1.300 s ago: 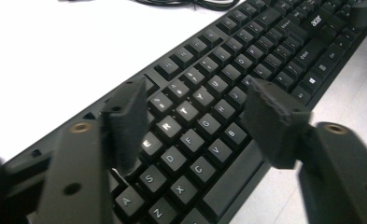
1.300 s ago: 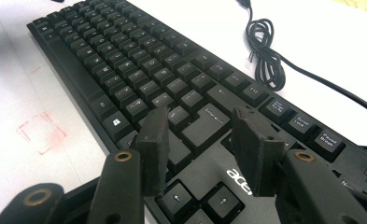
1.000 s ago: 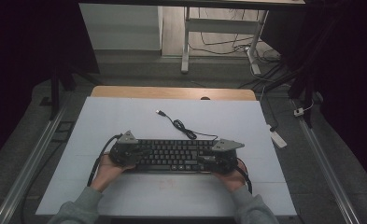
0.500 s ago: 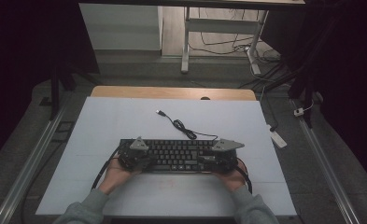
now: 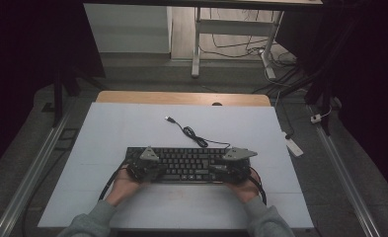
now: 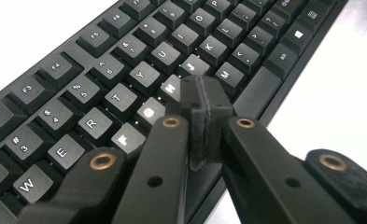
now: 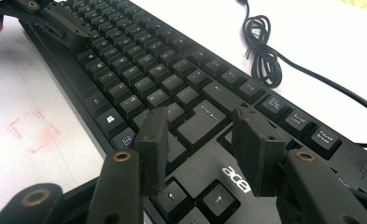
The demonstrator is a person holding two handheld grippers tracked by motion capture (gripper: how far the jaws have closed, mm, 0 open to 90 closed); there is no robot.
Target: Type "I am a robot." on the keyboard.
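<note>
Both grippers sit over a black Acer keyboard [image 5: 186, 164] that lies across the near middle of the white table [image 5: 132, 128], its long side running left to right. Left gripper [image 6: 201, 100] has its pads pressed flat together with nothing between them; its jaws have just finished closing. In the left gripper view the joined tips hang over the letter keys, close by the H and J keys, though whether they touch a key cannot be told. Right gripper [image 7: 204, 135] has its jaws about half apart, gripping nothing, poised above the right part of the keyboard near the Enter key [image 7: 202, 122] and the arrow keys [image 7: 193, 198]. From the high view, the left gripper [image 5: 146, 165] is over the keyboard's left end and the right gripper [image 5: 232, 165] over its right end. The keyboard's black cable [image 5: 194, 136] lies coiled on the table just behind it, its USB plug [image 5: 169, 119] resting farther back.
</note>
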